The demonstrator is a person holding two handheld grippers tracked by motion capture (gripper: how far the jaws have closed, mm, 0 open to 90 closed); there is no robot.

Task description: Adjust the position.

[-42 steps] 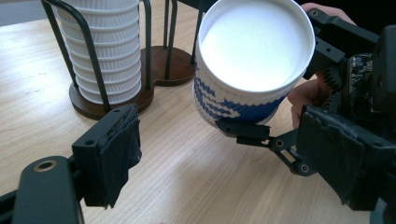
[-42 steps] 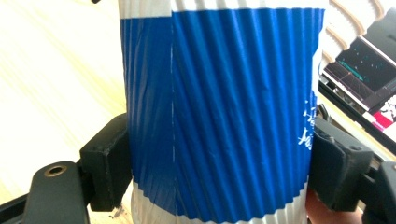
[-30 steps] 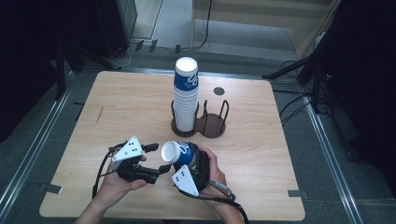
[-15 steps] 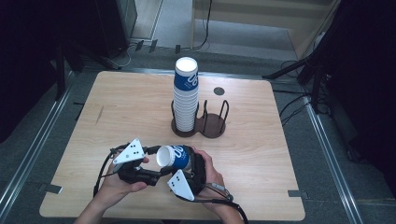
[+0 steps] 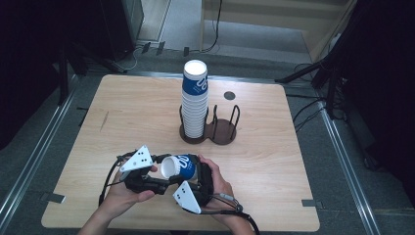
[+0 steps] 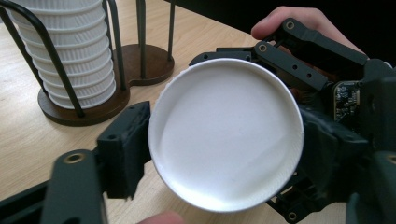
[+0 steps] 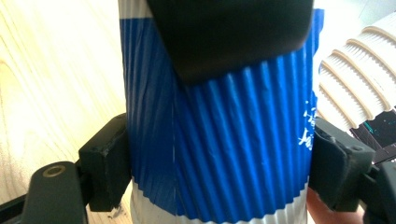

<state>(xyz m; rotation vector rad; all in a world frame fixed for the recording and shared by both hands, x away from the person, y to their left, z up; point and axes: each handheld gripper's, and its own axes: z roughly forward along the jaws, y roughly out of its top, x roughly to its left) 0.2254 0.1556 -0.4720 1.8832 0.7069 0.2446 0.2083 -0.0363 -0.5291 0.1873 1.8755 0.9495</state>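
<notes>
Wooden table [image 5: 122, 112] on a grey floor, dark room all around. Your left tool [image 5: 155, 179] sits near 7 o'clock on the table; its jaws have just been closing around the white end of the blue cup [image 5: 180, 166], clamped on it now. Your right tool [image 5: 198, 180], just right of it, is clamped on that cup's ribbed blue wall. The cup lies sideways between both tools, above the table. The cup stack [image 5: 195, 100] stands in its holder [image 5: 222, 131] toward 12 o'clock.
</notes>
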